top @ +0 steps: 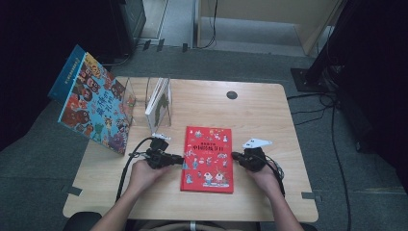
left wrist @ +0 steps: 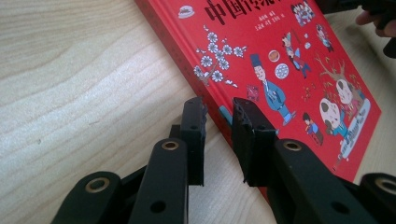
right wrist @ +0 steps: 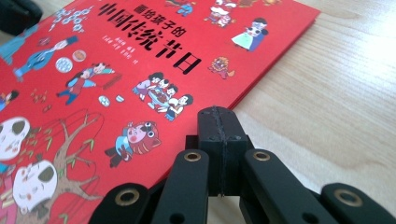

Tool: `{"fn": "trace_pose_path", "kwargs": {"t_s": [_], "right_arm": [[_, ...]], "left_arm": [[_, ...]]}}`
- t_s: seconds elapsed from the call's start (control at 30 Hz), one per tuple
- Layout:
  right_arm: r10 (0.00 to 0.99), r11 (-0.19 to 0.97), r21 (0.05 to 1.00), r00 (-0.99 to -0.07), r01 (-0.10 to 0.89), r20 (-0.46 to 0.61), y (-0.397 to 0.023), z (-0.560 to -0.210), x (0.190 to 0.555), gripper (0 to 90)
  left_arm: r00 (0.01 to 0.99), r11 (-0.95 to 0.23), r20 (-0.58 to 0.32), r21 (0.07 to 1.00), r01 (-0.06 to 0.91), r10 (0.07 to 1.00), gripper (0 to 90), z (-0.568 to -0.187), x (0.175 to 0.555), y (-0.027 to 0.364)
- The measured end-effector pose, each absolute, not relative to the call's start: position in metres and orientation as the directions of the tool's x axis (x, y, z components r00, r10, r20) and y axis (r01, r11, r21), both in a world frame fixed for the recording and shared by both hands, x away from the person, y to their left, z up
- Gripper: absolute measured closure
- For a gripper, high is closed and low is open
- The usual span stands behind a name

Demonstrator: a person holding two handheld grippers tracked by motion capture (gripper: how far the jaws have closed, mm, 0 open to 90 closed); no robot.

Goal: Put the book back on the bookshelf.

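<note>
A red picture book (top: 207, 159) lies flat on the middle of the wooden table (top: 269, 115). My left gripper (top: 181, 160) is at the book's left edge. In the left gripper view its jaws (left wrist: 218, 109) stand a little apart, one over the table and one over the red cover (left wrist: 289, 60), with the edge running between them and nothing pinched. My right gripper (top: 235, 155) is at the book's right edge. In the right gripper view its pads (right wrist: 222, 116) are pressed together, with nothing between them, just beside the cover's (right wrist: 140, 70) edge.
A large colourful book (top: 94, 103) leans at the table's left back corner. Beside it a clear stand (top: 159, 101) holds a thin white book. A small black disc (top: 232, 95) sits near the far edge. Cables trail on the floor at right.
</note>
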State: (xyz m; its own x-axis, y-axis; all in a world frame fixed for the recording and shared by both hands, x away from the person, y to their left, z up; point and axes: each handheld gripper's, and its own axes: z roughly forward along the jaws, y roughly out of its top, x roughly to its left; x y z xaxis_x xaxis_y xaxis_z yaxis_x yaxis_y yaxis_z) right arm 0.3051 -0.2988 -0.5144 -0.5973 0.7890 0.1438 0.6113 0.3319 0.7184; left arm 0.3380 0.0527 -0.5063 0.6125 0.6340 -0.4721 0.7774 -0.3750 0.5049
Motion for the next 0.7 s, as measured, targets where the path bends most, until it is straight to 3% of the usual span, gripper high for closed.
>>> {"fn": "trace_pose_path", "kwargs": {"t_s": [0.3,0.4,0.7], "right_arm": [[0.801,0.344,0.72,-0.588,0.603,0.11,-0.294,-0.514,0.312,90.0],[0.805,0.356,0.719,-0.587,0.597,0.088,-0.292,-0.513,0.313,90.0],[0.822,0.343,0.726,-0.565,0.597,0.076,-0.293,-0.515,0.326,90.0]], "left_arm": [[0.606,-0.351,-0.475,0.522,0.778,0.638,77.3,-0.505,0.342,0.048],[0.62,-0.365,-0.427,0.539,0.759,0.659,74.3,-0.504,0.341,0.04],[0.604,-0.345,-0.45,0.534,0.772,0.657,76.6,-0.505,0.346,0.04]]}}
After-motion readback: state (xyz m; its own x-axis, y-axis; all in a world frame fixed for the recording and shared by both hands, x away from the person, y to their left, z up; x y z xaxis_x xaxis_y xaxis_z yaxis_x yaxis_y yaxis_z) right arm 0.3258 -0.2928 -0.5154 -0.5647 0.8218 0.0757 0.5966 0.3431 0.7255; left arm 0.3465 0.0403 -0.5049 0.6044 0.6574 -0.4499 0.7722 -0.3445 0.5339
